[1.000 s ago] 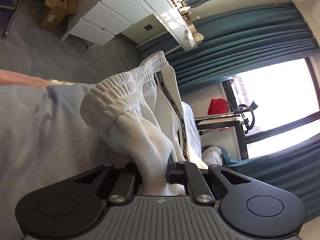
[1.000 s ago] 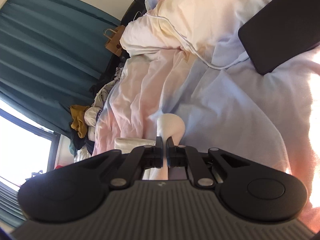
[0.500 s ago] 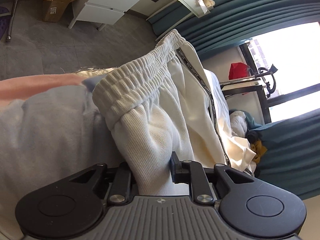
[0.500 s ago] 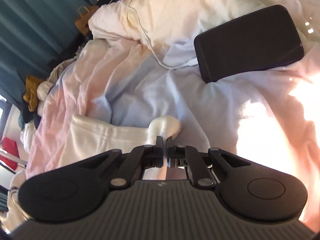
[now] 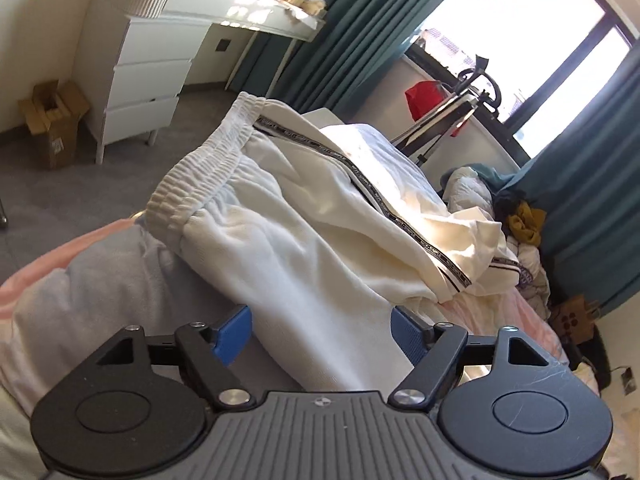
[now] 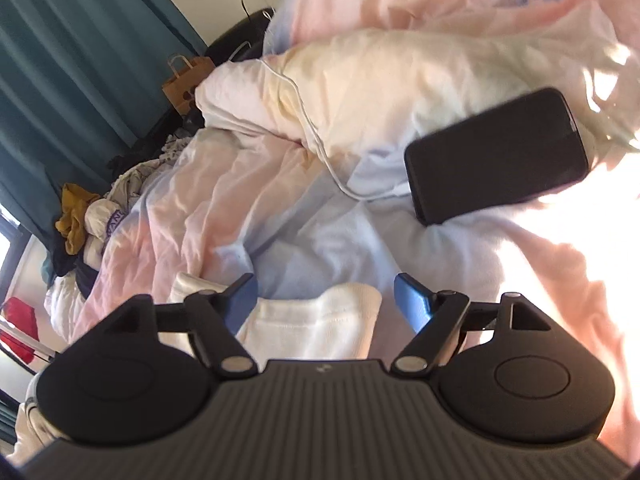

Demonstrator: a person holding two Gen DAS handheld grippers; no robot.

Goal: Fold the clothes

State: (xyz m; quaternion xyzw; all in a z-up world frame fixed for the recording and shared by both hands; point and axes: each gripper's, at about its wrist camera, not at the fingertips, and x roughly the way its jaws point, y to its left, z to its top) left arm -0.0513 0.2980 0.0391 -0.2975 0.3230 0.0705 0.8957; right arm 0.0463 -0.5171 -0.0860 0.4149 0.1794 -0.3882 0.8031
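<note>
White sweatpants [image 5: 304, 232] with a ribbed waistband and a black side stripe lie across the pink and blue bedcover [image 5: 80, 280]. My left gripper [image 5: 322, 338] is open, its blue pads either side of the pants' fabric, which lies loose between them. My right gripper [image 6: 324, 300] is open too, with a white cuff of the pants [image 6: 320, 316] lying flat between its pads on the bedcover [image 6: 320, 240].
A black phone [image 6: 496, 156] with a white cable [image 6: 316, 128] lies on the bed ahead of the right gripper. A heap of clothes [image 5: 516, 224] sits by the teal curtains. White drawers [image 5: 148, 84] and a cardboard box [image 5: 52, 120] stand on the floor.
Both grippers have opened and let go of the white pants. The pants have dropped from a bunched hold to lying on the bed.
</note>
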